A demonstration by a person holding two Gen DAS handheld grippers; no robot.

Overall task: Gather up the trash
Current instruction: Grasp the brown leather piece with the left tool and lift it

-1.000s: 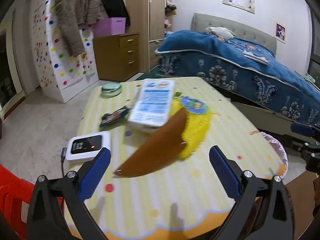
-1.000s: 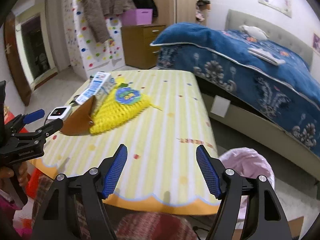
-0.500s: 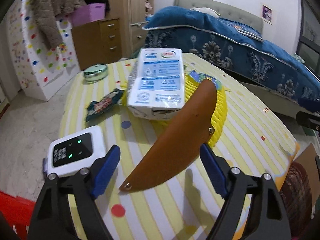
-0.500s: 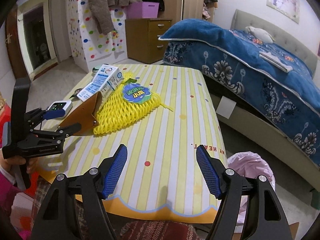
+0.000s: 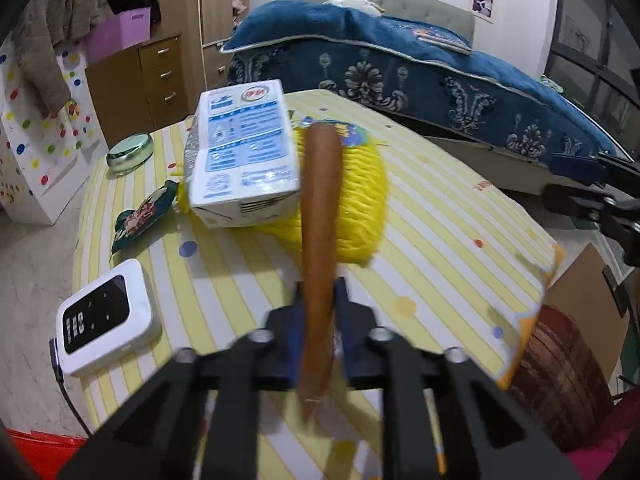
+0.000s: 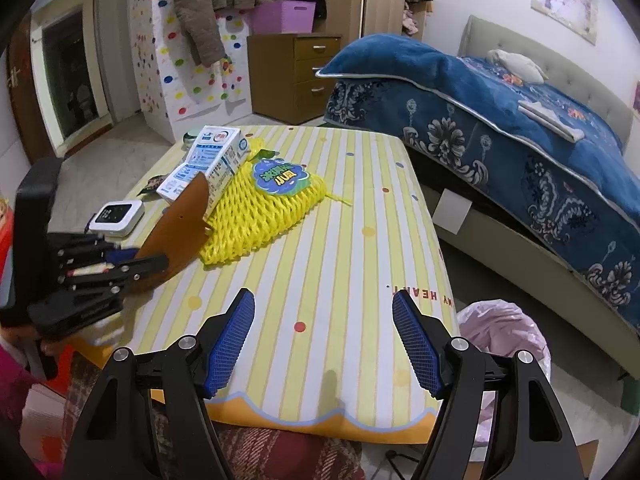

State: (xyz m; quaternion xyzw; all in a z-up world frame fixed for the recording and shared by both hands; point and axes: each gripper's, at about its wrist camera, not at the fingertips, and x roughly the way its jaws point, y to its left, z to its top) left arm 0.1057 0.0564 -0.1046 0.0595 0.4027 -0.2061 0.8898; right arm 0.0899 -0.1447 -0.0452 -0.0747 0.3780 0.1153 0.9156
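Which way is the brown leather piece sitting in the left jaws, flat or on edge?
On edge: the brown leather piece stands edge-up between the closing jaws of the left gripper.

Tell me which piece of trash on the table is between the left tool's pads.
The brown curved piece, edge-on between the closing left tool; carton, yellow net, wrapper lie untouched.

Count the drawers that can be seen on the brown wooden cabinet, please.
3, stacked on the cabinet front: top drawer, middle drawer, bottom drawer. None seems hidden.
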